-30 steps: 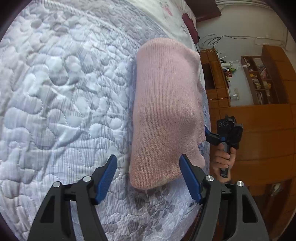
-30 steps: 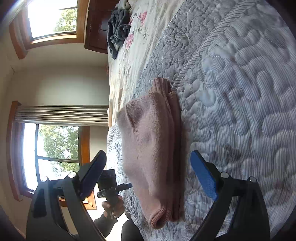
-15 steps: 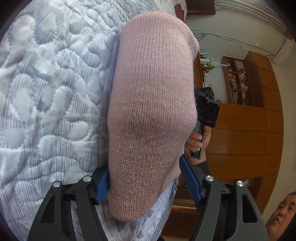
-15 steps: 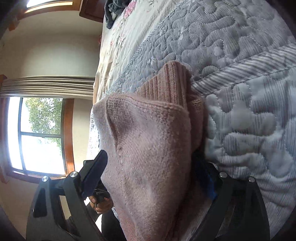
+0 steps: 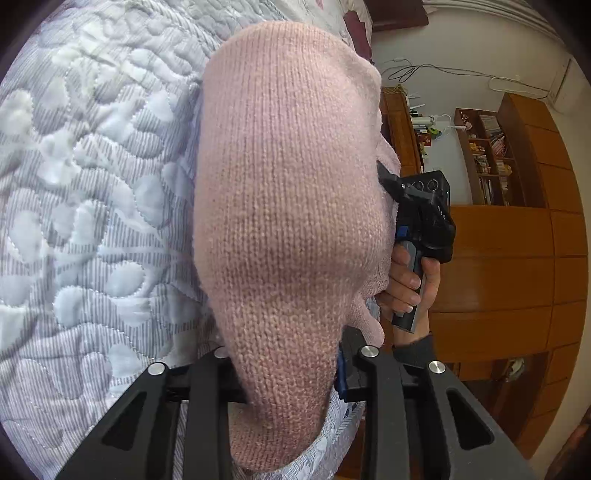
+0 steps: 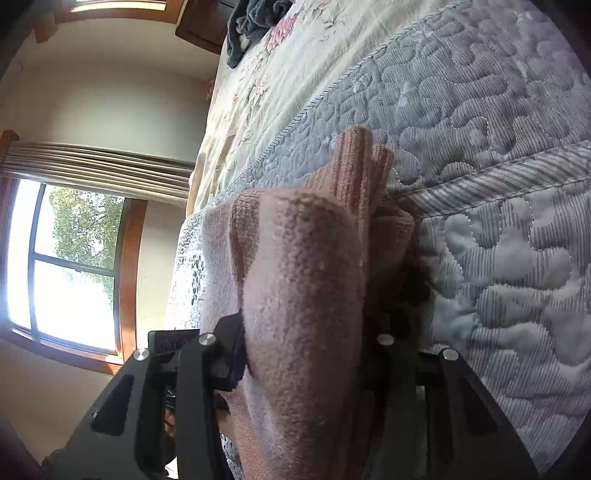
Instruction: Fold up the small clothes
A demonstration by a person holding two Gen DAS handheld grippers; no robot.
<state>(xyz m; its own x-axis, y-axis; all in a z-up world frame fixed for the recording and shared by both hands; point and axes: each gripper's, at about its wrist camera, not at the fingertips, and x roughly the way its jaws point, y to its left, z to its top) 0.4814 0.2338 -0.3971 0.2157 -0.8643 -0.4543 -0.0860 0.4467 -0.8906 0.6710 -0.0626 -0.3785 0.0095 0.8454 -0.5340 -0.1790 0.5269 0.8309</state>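
Observation:
A folded pink knitted garment [image 5: 288,221] lies on the grey-blue quilted bedspread [image 5: 92,184]. My left gripper [image 5: 284,373] is shut on its near end, the knit bulging between the black arms and hiding the blue pads. From the opposite side, my right gripper [image 6: 306,354] is shut on the same pink garment [image 6: 303,288], whose ribbed edge [image 6: 362,166] sticks out beyond the fold. In the left wrist view the right gripper [image 5: 421,214] shows behind the garment, held by a hand [image 5: 406,284].
The quilted bedspread [image 6: 498,229] gives way to a cream floral sheet [image 6: 295,66] with a dark garment [image 6: 255,18] at its far end. Wooden cabinets and shelves [image 5: 498,229] stand beyond the bed edge. A window [image 6: 62,258] with curtains is at the left.
Both grippers moved in from either end of the pink garment and went from open to shut on it. The garment now bunches up between them.

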